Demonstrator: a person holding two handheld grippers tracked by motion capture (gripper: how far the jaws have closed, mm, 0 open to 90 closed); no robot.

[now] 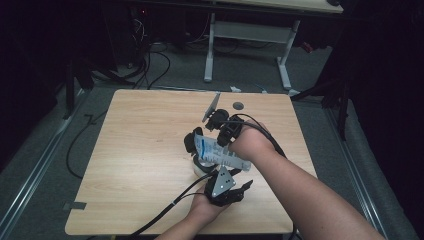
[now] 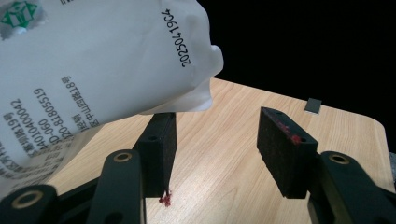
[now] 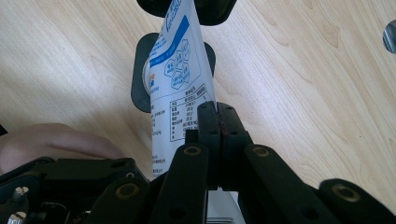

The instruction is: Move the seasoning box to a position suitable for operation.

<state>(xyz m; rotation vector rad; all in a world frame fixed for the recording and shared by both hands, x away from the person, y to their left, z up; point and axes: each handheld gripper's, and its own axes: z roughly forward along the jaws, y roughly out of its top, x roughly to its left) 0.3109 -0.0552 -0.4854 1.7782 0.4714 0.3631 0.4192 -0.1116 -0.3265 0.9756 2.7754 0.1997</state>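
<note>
A white pouch point(image 1: 220, 151) with blue print hangs tilted over the middle of the wooden table point(image 1: 140, 150). My right gripper point(image 1: 227, 132) is shut on it; in the right gripper view the jaws point(image 3: 218, 109) pinch the pouch point(image 3: 180, 70) at its near edge. Under the pouch's far end sits a black-rimmed holder with a white round inside point(image 3: 140, 79). My left gripper point(image 1: 240, 190) rests near the table's front edge, below the pouch. Its jaws point(image 2: 217, 135) stand open with bare table between them, and the pouch point(image 2: 93, 60) hangs above their left.
A small grey disc point(image 1: 238, 105) lies on the table behind the right gripper. A grey tape piece point(image 2: 314, 105) sits near the far edge in the left gripper view. Another table's white legs point(image 1: 210, 50) and cables stand on the floor beyond.
</note>
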